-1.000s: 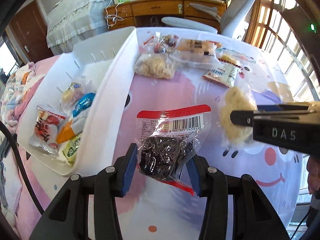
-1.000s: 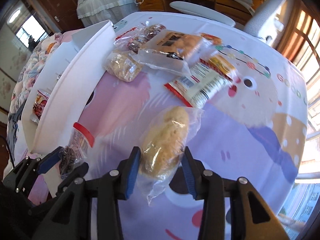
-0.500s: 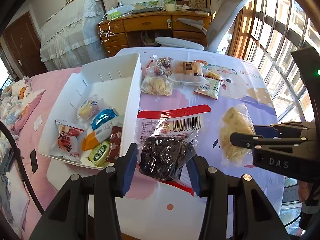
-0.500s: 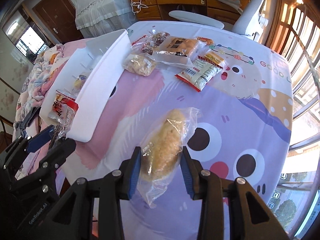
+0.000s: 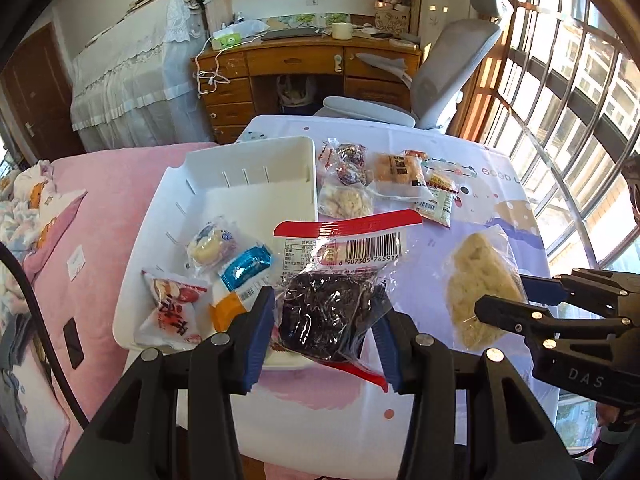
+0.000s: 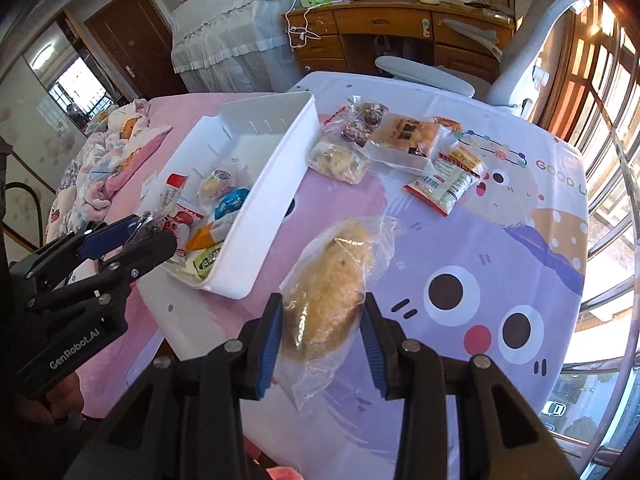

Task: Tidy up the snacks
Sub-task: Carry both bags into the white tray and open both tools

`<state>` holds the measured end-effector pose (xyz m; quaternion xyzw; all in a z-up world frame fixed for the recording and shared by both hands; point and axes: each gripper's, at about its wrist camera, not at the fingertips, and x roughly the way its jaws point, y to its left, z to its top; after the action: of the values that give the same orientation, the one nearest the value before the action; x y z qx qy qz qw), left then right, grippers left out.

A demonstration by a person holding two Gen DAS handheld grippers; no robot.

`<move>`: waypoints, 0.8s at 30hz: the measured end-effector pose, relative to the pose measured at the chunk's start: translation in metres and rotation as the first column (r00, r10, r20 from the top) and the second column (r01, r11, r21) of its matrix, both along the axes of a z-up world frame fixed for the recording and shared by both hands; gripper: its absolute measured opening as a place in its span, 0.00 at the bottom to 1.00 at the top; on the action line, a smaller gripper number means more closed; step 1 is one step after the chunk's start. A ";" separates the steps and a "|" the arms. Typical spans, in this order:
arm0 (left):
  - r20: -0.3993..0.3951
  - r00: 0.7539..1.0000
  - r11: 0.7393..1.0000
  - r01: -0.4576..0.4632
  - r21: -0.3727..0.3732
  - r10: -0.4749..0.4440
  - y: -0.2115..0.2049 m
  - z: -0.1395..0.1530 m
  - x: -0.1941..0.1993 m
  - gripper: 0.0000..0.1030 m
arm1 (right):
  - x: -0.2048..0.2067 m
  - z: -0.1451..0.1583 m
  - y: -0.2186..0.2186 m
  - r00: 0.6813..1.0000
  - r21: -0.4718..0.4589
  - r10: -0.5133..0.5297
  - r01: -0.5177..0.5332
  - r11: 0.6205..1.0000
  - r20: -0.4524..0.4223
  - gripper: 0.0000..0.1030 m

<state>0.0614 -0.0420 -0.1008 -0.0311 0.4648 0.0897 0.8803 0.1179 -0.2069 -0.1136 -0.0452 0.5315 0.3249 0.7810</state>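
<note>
Snacks: two packets are held up in the air above the table, four or so sit in the white bin (image 5: 256,168), and a cluster of five or so lies on the cloth just right of the bin's far end.
Change since a second ago: both grippers have risen with their packets, so the table and bin look smaller and more of the room shows; the dark packet now hangs over the bin's near right corner instead of over the cloth.
Left gripper (image 5: 326,330): its blue pads pinch a clear packet of dark dried snack (image 5: 328,312), whose red-edged top with a barcode stands above the fingers.
Right gripper (image 6: 320,326): its blue pads pinch a bagged bun (image 6: 326,288), pale brown and oval in a loose crinkled clear bag.
Bin contents: a red and white packet (image 5: 172,312), a blue foil one, an orange and white one and a small round cake in clear wrap, all at the near end; the far end is bare.
Bin make: white hard plastic, rectangular, with slots along its inner walls.
Surface: a table under a smooth cloth (image 6: 480,240), lilac and pink, printed with a cartoon face and dots.
Room: a wooden desk (image 5: 304,64) with drawers, a grey office chair, a lace-draped piece of furniture, barred windows on the right, a pink bed on the left.
</note>
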 end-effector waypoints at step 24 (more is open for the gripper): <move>0.010 0.868 0.865 0.496 -0.079 -0.497 0.151 0.033 0.024 0.45 | -0.037 0.029 0.146 0.952 0.110 -0.306 0.303 0.947 0.009 0.37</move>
<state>0.0852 0.1093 -0.0682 0.0552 0.4651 -0.1576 0.8694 0.0814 -0.0613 -0.0849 0.0752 0.5038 0.2278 0.8299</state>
